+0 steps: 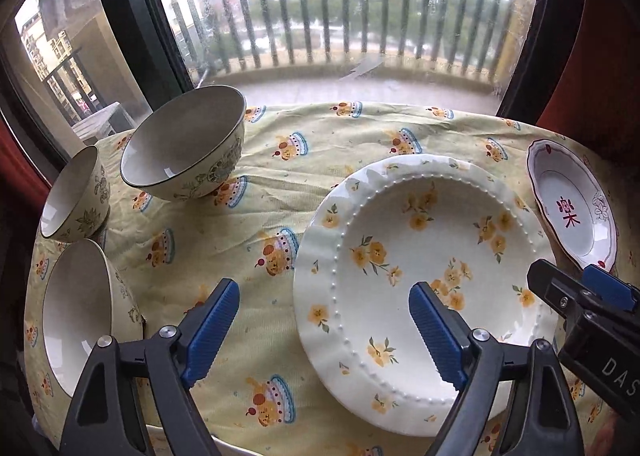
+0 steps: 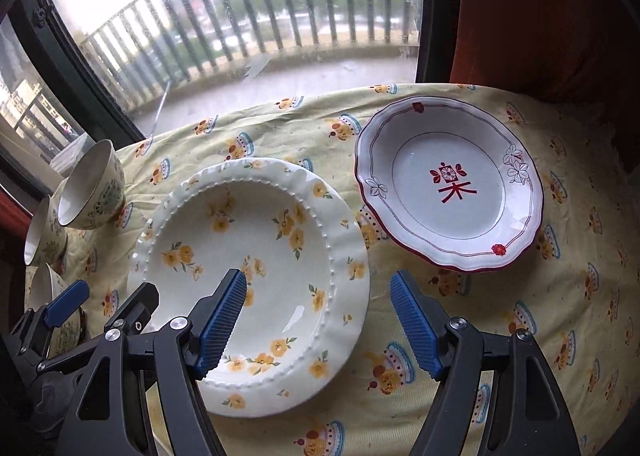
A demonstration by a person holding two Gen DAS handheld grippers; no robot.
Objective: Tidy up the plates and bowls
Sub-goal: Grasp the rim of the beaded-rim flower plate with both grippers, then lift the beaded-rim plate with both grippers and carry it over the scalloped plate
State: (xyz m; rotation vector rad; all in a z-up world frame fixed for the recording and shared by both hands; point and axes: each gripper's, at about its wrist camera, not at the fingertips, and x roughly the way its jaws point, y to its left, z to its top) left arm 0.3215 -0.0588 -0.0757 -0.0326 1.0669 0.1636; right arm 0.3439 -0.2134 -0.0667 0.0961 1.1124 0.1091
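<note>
Your left gripper (image 1: 324, 320) hangs with its blue ribbed pads spread wide and nothing between them, one pad over the cloth and the other over the near-left part of the large cream ceramic plate with yellow flowers and a beaded rim (image 1: 424, 240). Your right gripper (image 2: 318, 320) is likewise spread and empty, straddling that plate's right rim, left pad above the plate, right pad above the cloth.

Only your left view shows all three cream ceramic bowls with dark floral print clearly: the largest bowl (image 1: 184, 147) at the back, a smaller bowl (image 1: 76, 191) just left of it, and a third bowl (image 1: 86, 308) nearest you at the left edge. In your right view they are crowded at the left border, partly behind the other gripper. Only your right view shows the whole white scalloped plate with a red rim and red centre mark (image 2: 448, 183); your left view cuts it at the right edge, behind your right gripper's tip.

The pale yellow tablecloth printed with cakes (image 2: 500, 336) lies wrinkled. The two plates sit close, whether touching you cannot tell. Bare cloth lies between the bowls and the flowered plate, and to the right of and in front of the red-rimmed plate. The table's far edge meets the window (image 1: 340, 15).
</note>
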